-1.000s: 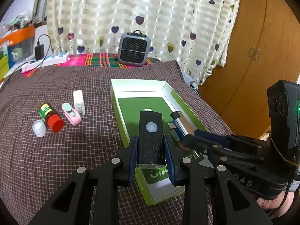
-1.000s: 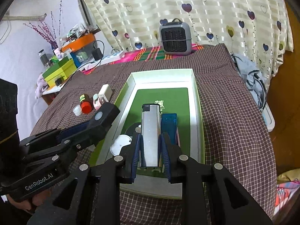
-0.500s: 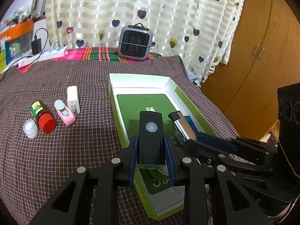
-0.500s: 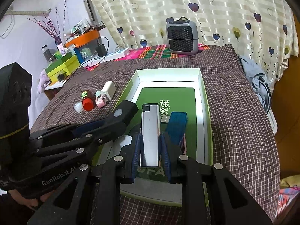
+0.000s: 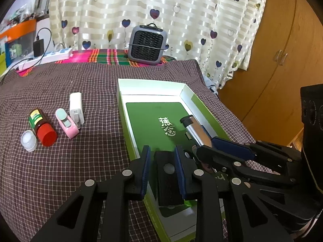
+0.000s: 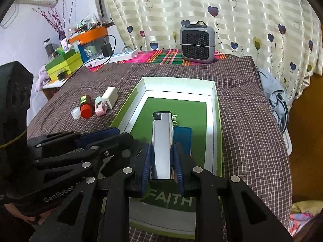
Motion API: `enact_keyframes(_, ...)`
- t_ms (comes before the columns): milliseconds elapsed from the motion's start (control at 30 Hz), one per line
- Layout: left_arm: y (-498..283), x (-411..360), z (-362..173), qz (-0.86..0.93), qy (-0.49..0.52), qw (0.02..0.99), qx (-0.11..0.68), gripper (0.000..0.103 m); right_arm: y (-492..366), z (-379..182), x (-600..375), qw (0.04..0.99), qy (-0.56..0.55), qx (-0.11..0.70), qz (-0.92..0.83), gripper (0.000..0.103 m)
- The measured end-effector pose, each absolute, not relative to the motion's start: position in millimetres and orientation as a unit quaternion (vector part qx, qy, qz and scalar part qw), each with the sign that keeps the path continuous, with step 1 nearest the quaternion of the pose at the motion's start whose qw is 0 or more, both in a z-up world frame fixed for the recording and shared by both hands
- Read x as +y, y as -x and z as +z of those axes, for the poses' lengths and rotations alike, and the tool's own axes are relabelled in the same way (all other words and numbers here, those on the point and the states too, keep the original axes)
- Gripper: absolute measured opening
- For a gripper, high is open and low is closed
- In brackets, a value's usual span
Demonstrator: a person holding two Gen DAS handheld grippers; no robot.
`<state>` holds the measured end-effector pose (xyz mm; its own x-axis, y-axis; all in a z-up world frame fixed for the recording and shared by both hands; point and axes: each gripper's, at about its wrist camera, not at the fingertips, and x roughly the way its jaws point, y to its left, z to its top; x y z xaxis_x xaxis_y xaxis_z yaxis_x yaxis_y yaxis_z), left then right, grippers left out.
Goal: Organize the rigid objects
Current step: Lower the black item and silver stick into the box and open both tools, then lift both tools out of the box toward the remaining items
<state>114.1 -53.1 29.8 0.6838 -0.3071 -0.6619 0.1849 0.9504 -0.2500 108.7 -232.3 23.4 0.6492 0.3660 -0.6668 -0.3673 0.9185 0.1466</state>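
Note:
My left gripper (image 5: 163, 157) is shut on a black rectangular device (image 5: 168, 179) with a round button, low over the near end of the green box (image 5: 203, 109). My right gripper (image 6: 161, 155) is shut on a silver lighter (image 6: 162, 141) above the box's green floor (image 6: 193, 109), beside a blue block (image 6: 182, 137). In the left wrist view the lighter (image 5: 196, 130) points into the box from the right. On the cloth left of the box lie a white charger (image 5: 76, 107), a pink item (image 5: 67, 123), a red-capped bottle (image 5: 42, 128) and a white cap (image 5: 28, 141).
A grey fan heater (image 5: 148, 44) stands at the table's back edge, with a power strip (image 5: 48, 57) at the back left. A wooden wardrobe (image 5: 282, 60) is at the right. Boxes and clutter (image 6: 66, 60) sit on a side shelf to the left.
The black device has sunk lower between the left fingers toward the box floor. The right gripper with the lighter has shifted slightly forward over the box.

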Motion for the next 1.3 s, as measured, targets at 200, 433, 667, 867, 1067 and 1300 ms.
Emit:
enact_keyframes(200, -105.7, -46.8, 35.4, -0.134, 0.091, 0.916, 0.367, 0.021, -109.2, 23.9, -224.5, 0.904, 0.021, 0.369, 0.212, 0.024)
enact_keyframes(433, -92.4, -40.7, 39.7, -0.134, 0.091, 0.919, 0.359, 0.021, -99.6, 25.7, -222.1, 0.904, 0.022, 0.369, 0.214, 0.024)
enact_keyframes(667, -79.9, -34.0, 40.9, -0.126, 0.088, 0.921, 0.357, 0.021, -86.2, 31.6, -218.5, 0.907, 0.023, 0.366, 0.209, 0.024)
enact_keyframes(867, -68.9, -28.4, 42.6, -0.121, 0.085, 0.924, 0.353, 0.021, -74.2, 37.2, -210.8, 0.908, 0.025, 0.36, 0.215, 0.029)
enact_keyframes(1067, -58.7, -24.1, 46.2, -0.118, 0.082, 0.927, 0.348, 0.021, -64.7, 42.4, -205.0, 0.91, 0.028, 0.352, 0.218, 0.036)
enact_keyframes(1300, -49.5, -21.2, 50.0, -0.11, 0.077, 0.93, 0.343, 0.023, -56.0, 46.1, -201.8, 0.912, 0.027, 0.346, 0.217, 0.037)
